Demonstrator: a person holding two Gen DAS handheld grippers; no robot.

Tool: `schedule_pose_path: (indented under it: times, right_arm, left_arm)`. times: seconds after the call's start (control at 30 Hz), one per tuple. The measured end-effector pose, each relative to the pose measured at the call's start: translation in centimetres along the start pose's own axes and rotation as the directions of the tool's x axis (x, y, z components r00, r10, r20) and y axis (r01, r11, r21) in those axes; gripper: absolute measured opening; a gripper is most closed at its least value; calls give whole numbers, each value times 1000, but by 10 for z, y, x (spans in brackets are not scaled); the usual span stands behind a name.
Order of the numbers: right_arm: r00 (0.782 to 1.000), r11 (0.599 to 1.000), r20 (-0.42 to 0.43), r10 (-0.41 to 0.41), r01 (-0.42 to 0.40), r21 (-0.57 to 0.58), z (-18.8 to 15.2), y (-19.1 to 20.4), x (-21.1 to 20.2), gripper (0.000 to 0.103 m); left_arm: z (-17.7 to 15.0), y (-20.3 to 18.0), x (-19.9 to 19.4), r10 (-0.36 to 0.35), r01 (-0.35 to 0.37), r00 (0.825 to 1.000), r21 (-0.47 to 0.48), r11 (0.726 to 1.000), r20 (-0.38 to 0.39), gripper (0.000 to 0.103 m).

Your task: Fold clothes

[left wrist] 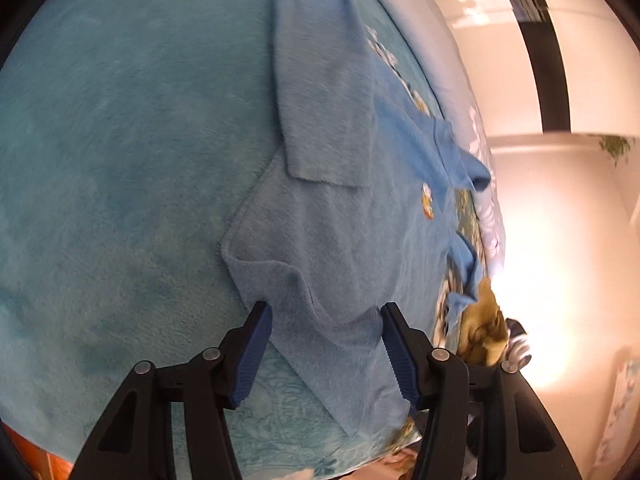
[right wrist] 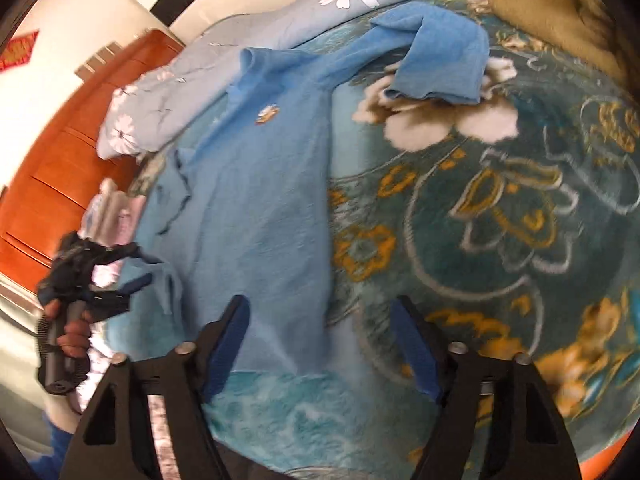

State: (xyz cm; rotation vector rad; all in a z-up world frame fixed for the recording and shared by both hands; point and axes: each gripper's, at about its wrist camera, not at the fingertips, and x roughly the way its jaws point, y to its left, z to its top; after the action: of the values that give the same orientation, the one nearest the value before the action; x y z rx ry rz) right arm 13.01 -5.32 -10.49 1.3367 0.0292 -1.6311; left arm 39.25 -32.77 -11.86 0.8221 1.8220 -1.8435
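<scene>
A light blue polo shirt (left wrist: 340, 208) lies spread on a teal floral blanket (left wrist: 120, 160), one sleeve folded over its body. My left gripper (left wrist: 326, 312) is open, its blue pads on either side of a raised fold at the shirt's edge. In the right wrist view the same shirt (right wrist: 260, 200) lies lengthwise, its far sleeve (right wrist: 440, 68) crumpled. My right gripper (right wrist: 320, 308) is open over the shirt's near hem. The left gripper (right wrist: 136, 268) also shows there at the shirt's left edge, held by a hand.
An olive-brown garment (right wrist: 560, 12) lies at the blanket's far corner. A grey floral quilt (right wrist: 168, 92) is bunched along the bed's edge. An orange wooden headboard (right wrist: 60, 180) stands to the left. White wall and a dark door frame (left wrist: 548, 60) lie beyond the bed.
</scene>
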Motion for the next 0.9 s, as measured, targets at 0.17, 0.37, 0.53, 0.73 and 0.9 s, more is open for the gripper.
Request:
schedule_pose_path:
  times: [0.17, 0.37, 0.53, 0.73, 0.9]
  right_arm:
    - [999, 998, -8, -39, 39, -45, -12, 9, 4, 53]
    - [998, 997, -21, -57, 56, -56, -21, 5, 3, 31]
    - [1000, 1000, -25, -1, 1, -13, -26, -3, 3, 9]
    - [1000, 1000, 18, -10, 10, -5, -32, -5, -7, 8]
    - [999, 999, 6, -35, 35, 6, -34, -7, -4, 8]
  left_arm:
    - [7, 2, 3, -7, 7, 1000, -55, 998, -8, 54]
    - [-5, 16, -7, -34, 34, 999, -48, 998, 12, 7]
    - [-21, 31, -29, -108, 109, 993, -4, 994, 44, 6]
    - [-47, 49, -61, 19, -37, 991, 135, 990, 133, 3]
    - [-47, 56, -67, 77, -112, 982, 203, 973, 172, 3]
